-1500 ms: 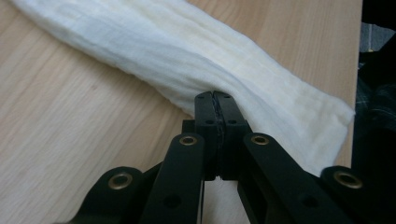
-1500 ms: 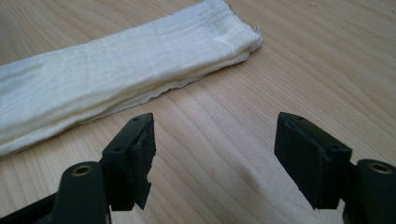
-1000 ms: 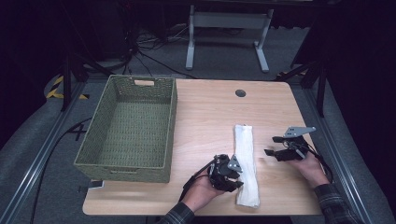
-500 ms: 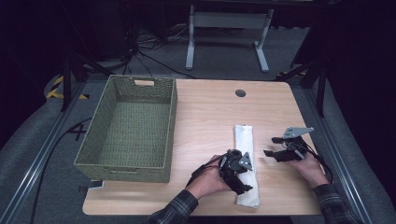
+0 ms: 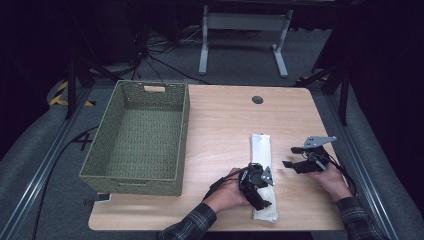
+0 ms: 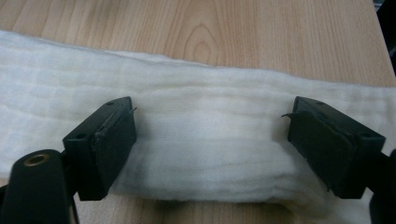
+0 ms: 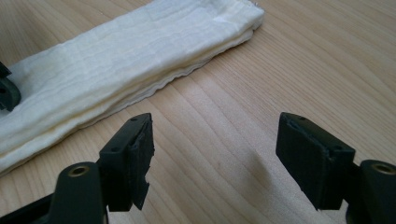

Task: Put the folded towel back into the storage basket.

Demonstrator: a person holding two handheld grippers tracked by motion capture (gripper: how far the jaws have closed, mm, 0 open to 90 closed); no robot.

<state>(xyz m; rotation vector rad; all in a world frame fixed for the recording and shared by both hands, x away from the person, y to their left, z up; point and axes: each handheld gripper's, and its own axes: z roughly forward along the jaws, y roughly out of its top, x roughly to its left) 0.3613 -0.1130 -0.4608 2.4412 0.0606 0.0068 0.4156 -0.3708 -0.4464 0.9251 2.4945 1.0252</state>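
Below, my left gripper (image 6: pixel 212 140) hangs over the near end of the cloth (image 6: pixel 210 135) with its jaws wide; they have just been opening, and the fabric lies between them with neither pad pressing on it. Seen from above, this gripper (image 5: pixel 260 187) sits on the lower part of the folded strip (image 5: pixel 261 170), which lies lengthwise on the table (image 5: pixel 225 120), right of the basket (image 5: pixel 137 177).

My right gripper (image 7: pixel 212 156) rests just beside the cloth (image 7: pixel 112 79) over bare wood, jaws apart and empty; in the high view it (image 5: pixel 295 157) lies to the strip's right.

Risks, as I judge them: closing the left jaws from this height could catch only the top layers, so the fold would peel open on lifting. A grip this near one end would let the long free part droop and drag, or snag the basket rim. Pressing the pads too low could scrape them on the wood.

Count: two grippers, one cloth, one basket, one table, and one round grommet (image 5: pixel 257 99) at its far edge.
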